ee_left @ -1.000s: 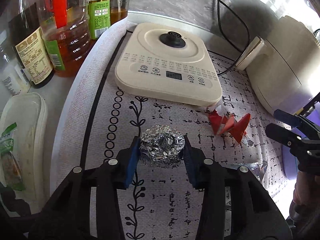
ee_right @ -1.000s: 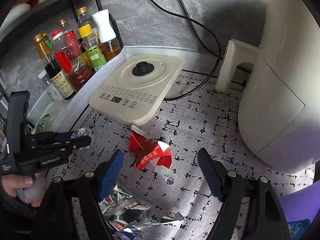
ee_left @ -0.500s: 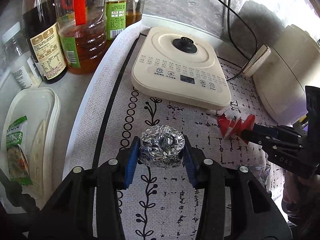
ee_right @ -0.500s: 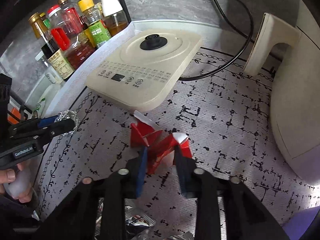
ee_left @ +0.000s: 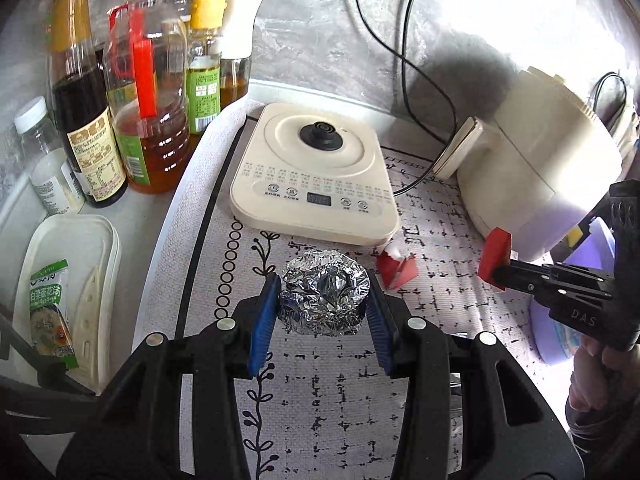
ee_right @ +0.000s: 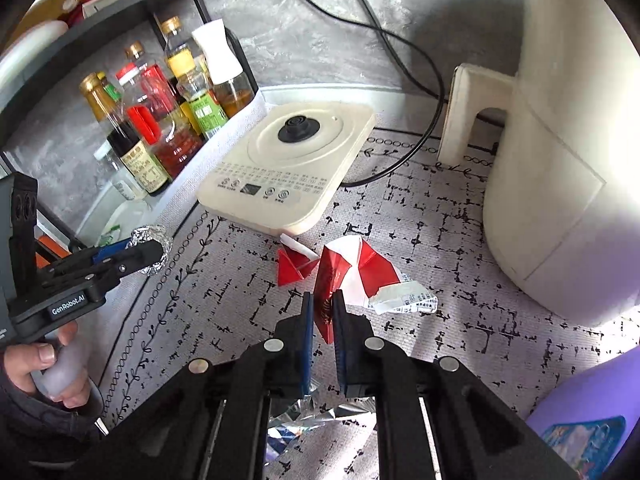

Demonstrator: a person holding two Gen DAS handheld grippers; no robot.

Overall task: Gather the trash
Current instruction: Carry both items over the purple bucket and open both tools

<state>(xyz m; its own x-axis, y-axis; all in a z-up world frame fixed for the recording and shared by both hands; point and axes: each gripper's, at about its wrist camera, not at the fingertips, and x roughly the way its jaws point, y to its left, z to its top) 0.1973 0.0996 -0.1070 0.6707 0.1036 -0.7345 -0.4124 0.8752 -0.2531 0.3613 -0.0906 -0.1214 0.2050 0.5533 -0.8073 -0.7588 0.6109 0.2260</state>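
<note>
A crumpled foil ball (ee_left: 325,292) sits between the blue pads of my left gripper (ee_left: 323,286), which is shut on it just above the patterned mat (ee_left: 320,400). The right wrist view shows this gripper (ee_right: 154,246) and foil ball (ee_right: 150,236) at the left. My right gripper (ee_right: 323,300) has its jaws closing on a torn red and white wrapper (ee_right: 352,268), with the pads pressing its lower edge. The left wrist view shows that wrapper (ee_left: 496,252) raised at the right gripper's tip (ee_left: 500,276). A smaller red scrap (ee_right: 294,268) lies on the mat.
A cream cooker base (ee_left: 316,176) lies behind the trash, with a white appliance (ee_left: 540,160) at the right. Sauce and oil bottles (ee_left: 148,120) stand at the back left above a white tray (ee_left: 96,248). A purple container (ee_right: 580,420) and shiny foil scraps (ee_right: 304,424) lie close by.
My right gripper came down over the red wrapper, closed on it and lifted it, and a small red scrap stayed on the mat. My left gripper rose with the foil ball.
</note>
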